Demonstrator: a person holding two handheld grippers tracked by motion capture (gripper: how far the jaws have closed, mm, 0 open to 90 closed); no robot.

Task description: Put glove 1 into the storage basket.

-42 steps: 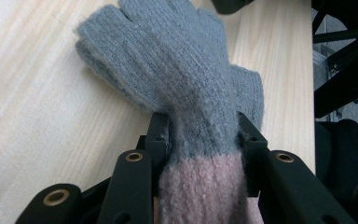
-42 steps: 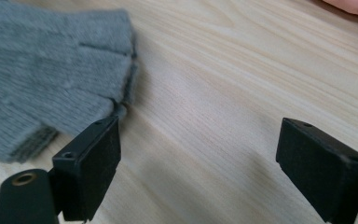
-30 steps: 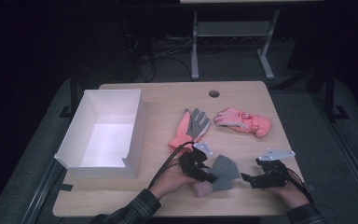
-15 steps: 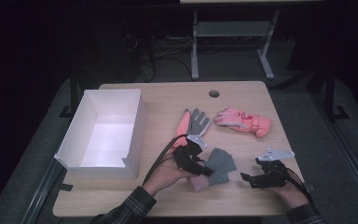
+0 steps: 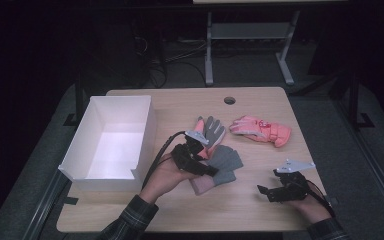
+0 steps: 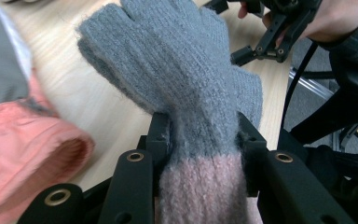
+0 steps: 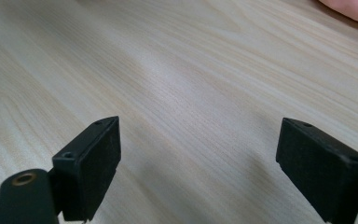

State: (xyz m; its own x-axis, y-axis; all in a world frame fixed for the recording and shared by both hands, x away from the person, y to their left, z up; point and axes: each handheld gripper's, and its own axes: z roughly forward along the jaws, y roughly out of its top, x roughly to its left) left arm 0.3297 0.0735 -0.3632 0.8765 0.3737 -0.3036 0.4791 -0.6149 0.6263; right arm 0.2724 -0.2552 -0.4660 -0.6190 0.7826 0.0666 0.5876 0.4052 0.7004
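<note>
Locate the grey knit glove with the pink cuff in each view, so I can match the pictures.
High view: the grey knit glove sits low and centre, at the tip of the left hand-held gripper.
Left gripper view: it takes up the centre, clamped at the cuff line between the two black jaws, fingers pointing up.
Right gripper view: not in it; bare wooden table lies between open jaws.
Shared landmark: the light wooden table.

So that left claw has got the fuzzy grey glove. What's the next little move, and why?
Probably carry it toward the white cardboard box, which sits open at the table's left side. The left gripper is clamped on the grey knitted glove with the pink cuff; the right gripper rests open over bare wood.
</note>
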